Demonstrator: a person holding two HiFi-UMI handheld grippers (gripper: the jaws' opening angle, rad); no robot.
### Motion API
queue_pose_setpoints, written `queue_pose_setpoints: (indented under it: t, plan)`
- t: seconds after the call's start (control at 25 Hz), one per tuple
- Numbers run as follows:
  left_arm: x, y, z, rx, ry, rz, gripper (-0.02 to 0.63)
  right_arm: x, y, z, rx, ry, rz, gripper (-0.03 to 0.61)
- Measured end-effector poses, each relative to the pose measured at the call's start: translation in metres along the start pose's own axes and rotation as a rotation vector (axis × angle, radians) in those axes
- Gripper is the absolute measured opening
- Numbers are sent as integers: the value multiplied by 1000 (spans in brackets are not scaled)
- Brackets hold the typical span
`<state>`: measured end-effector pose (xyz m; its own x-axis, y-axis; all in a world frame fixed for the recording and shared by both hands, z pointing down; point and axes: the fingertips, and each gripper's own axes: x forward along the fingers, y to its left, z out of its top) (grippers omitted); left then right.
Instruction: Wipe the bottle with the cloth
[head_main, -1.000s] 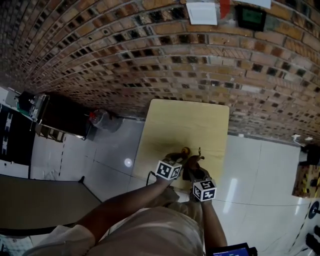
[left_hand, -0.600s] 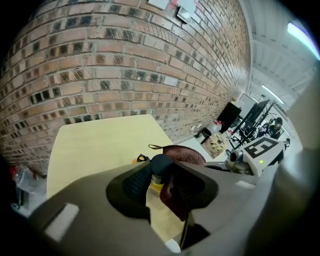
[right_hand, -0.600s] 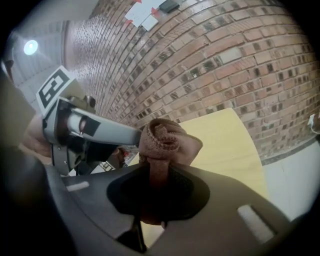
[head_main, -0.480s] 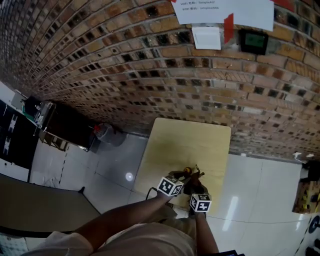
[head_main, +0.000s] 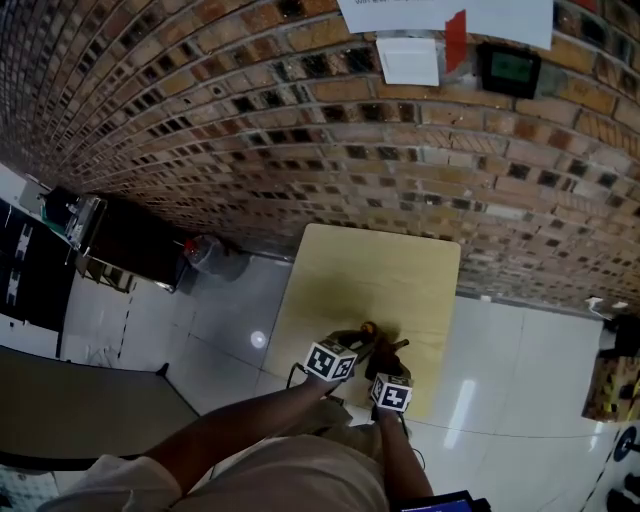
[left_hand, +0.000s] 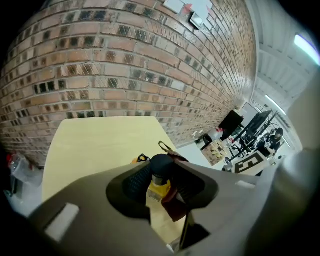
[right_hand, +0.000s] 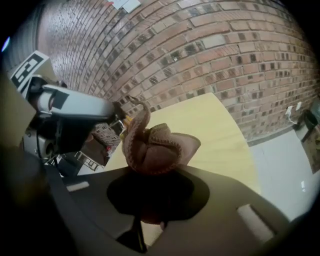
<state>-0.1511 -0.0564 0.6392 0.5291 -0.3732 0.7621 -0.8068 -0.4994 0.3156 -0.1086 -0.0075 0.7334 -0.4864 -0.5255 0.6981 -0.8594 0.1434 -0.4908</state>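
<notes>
Between the clenched jaws of the left gripper (left_hand: 159, 178) sits a small yellow bottle with a black cap (left_hand: 158, 190). The right gripper (right_hand: 152, 194) jaws clamp a bunched brown stitched-edge cloth (right_hand: 155, 145) against the bottle, over the pale wooden desk (head_main: 380, 270), near its front edge and below a brick wall (head_main: 300, 150).

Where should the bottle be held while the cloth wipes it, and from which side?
Probably just under its black cap, from the person's side, as the left gripper holds the bottle now: the narrow top fits between the jaws, leaving the yellow body below free for the cloth in the right gripper.
</notes>
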Motion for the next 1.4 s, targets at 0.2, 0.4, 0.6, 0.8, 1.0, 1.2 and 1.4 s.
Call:
queue_pose_setpoints:
  t: [0.2, 0.4, 0.6, 0.8, 1.0, 1.2, 1.4]
  plan:
    - [1, -2, 0, 15, -11, 1, 160, 10, -10, -16, 51, 47, -2, 69]
    - [-2, 0, -1, 14, -23, 3, 160, 14, -11, -21, 52, 69, -8, 69]
    - [-3, -1, -2, 33, -30, 1, 160, 23, -21, -34, 60, 106, -31, 69]
    - [-6, -4, 3, 54, -35, 2, 160, 33, -37, -51, 85, 175, -56, 69]
    - [-8, -7, -2, 98, -19, 5, 160, 51, -47, -58, 84, 229, -46, 69]
    - [-12, -12, -5, 133, -21, 13, 161, 49, -46, -53, 80, 269, -44, 69]
    - [-15, -15, -11, 196, -10, -2, 160, 28, -50, -36, 174, 164, -9, 69]
